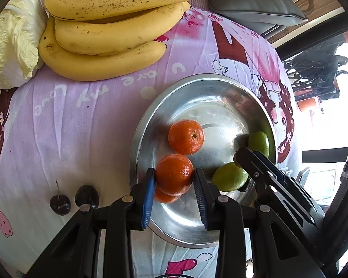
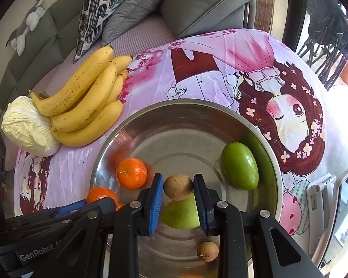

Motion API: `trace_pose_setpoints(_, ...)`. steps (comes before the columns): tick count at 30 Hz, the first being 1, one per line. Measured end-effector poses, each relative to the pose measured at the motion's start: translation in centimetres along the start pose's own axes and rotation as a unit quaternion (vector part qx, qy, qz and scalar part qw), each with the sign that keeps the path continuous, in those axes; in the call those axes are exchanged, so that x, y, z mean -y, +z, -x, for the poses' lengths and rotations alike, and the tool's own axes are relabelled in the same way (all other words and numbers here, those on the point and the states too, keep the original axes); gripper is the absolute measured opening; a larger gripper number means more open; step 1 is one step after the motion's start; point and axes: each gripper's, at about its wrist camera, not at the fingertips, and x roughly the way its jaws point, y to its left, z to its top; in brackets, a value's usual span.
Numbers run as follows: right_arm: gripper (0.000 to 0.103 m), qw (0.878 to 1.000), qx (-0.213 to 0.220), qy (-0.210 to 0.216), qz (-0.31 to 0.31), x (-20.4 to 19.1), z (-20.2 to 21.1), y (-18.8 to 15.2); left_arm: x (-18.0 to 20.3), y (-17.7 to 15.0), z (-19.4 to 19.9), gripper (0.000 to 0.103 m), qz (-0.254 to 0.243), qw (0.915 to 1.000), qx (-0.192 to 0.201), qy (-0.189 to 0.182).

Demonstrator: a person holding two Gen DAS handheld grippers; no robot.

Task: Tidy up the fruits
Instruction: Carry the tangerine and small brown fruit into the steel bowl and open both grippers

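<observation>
A steel bowl [image 1: 148,125] [image 2: 185,108] sits on the pink cloth. My left gripper [image 1: 174,178] is shut on a tangerine [image 1: 174,173] held over the bowl's near side, above another tangerine [image 1: 164,198]. A third tangerine [image 1: 186,136] [image 2: 131,173] lies in the bowl. My right gripper [image 2: 178,187] is shut on a small brown longan [image 2: 178,186] over the bowl, above a green fruit [image 2: 181,215]. Another green fruit [image 2: 240,165] [image 1: 258,141] lies at the bowl's right side. A second longan [image 2: 207,251] lies near the bowl's front.
A bunch of bananas [image 1: 104,30] [image 2: 85,102] and a cabbage [image 1: 11,46] [image 2: 27,127] lie at the far left of the cloth. Two dark cherries [image 1: 74,199] lie left of the bowl. Sofa cushions [image 2: 174,4] stand behind.
</observation>
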Motion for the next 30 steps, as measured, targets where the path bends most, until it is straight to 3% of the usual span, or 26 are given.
trace_pose_setpoints(19, 0.029, 1.000, -0.001, -0.002, 0.004, -0.1, -0.1, -0.1, -0.9, -0.2, 1.2, 0.035, 0.013, 0.9999, 0.006, -0.006)
trace_pose_setpoints(21, 0.030, 1.000, -0.004, -0.003, 0.004, -0.1, -0.2, -0.1, -1.1, -0.3, 1.5, 0.036, 0.016, 0.9998, 0.009, -0.001)
trace_pose_setpoints(24, 0.030, 1.000, -0.006, -0.005, 0.004, 0.0, -0.3, -0.2, -1.7, -0.3, 1.9, 0.047, 0.023, 0.9996, 0.014, 0.007)
trace_pose_setpoints(30, 0.030, 1.000, -0.010, -0.011, 0.004, -0.1, -0.5, -0.2, -3.5, -0.4, 2.2, 0.047, 0.041, 0.9988, 0.015, 0.023)
